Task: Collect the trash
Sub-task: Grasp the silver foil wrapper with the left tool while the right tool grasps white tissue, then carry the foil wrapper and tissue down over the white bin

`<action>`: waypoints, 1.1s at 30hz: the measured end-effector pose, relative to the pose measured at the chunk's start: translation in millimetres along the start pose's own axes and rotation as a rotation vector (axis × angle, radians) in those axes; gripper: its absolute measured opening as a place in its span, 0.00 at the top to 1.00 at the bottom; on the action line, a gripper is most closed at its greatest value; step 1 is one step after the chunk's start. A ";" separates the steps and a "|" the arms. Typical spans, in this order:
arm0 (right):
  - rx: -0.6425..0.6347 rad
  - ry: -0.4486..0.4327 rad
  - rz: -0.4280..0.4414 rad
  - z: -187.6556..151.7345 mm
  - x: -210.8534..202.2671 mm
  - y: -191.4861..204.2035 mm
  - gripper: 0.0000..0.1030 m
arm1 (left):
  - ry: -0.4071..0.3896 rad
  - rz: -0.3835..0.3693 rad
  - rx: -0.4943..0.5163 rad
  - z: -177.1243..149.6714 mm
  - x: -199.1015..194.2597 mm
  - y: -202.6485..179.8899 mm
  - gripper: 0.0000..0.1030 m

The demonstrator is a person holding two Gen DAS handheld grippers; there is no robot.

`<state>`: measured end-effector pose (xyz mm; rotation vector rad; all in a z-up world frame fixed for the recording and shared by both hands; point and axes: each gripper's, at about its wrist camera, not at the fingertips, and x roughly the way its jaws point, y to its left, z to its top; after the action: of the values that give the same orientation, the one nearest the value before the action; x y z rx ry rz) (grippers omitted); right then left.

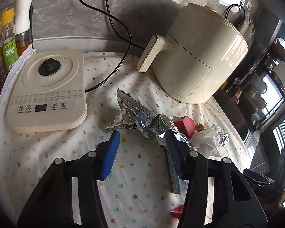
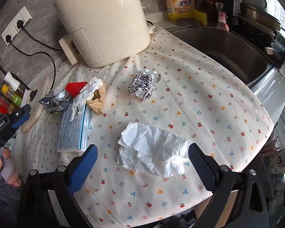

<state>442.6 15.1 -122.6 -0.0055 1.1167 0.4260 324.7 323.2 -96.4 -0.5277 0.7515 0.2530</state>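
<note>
In front of the cream, barrel-shaped air fryer [image 2: 102, 19], on the flower-print cloth [image 2: 199, 102], lies the trash; nearest the fryer's handle side a crumpled silver foil snack wrapper [image 1: 134, 117], w/ a small red carton [image 1: 186, 126] and a wad of white tissue [image 1: 206, 140] just beside it, and a flat pale-blue printed box [image 2: 75, 131] a bit nearer the cloth's front edge; a squashed foil ball [image 2: 141, 86] sits apart, straight out from the fryer's base; a big crumpled white paper towel [image 2: 153, 152] lies furthest from the fryer, twd the front edge.

Left gripper [image 1: 142, 142]: blue pads apart, half-spread, nothing pinched; wrapper lies just ahead of the tips, its long axis running across the gap, slanting up twd the fryer; so left hand is clearly the nearer one for it; right pad tip overlaps the foil's edge in view, contact can't be told.

Right gripper [image 2: 142, 161]: released, pads wide; paper towel lies between them, untouched as far as seen; long axis across the jaws, so probably a squeeze would bunch it lengthwise.
</note>
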 end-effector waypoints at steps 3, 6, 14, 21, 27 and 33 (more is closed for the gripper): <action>0.007 0.014 -0.022 7.9 9.9 1.8 0.09 | 0.016 -0.007 -0.001 9.7 17.3 4.3 0.51; 0.013 0.030 -0.040 14.9 20.3 2.9 0.08 | 0.039 -0.017 -0.005 19.2 36.0 8.2 0.51; -0.010 0.083 -0.060 22.9 48.0 10.2 0.08 | 0.090 -0.023 -0.017 27.9 61.4 14.2 0.88; -0.075 0.105 -0.089 19.7 57.4 17.2 0.53 | 0.039 -0.011 -0.024 21.2 30.2 18.4 0.97; -0.070 0.079 -0.018 16.8 36.5 12.2 0.85 | -0.040 0.004 -0.040 12.1 -9.6 19.9 0.97; -0.108 0.037 0.029 8.1 11.1 14.3 0.86 | -0.079 0.045 -0.066 -7.5 -40.0 20.4 0.97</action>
<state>448.9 33.6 -125.7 -0.0924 1.1302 0.5141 283.8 335.1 -80.2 -0.5607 0.6804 0.3393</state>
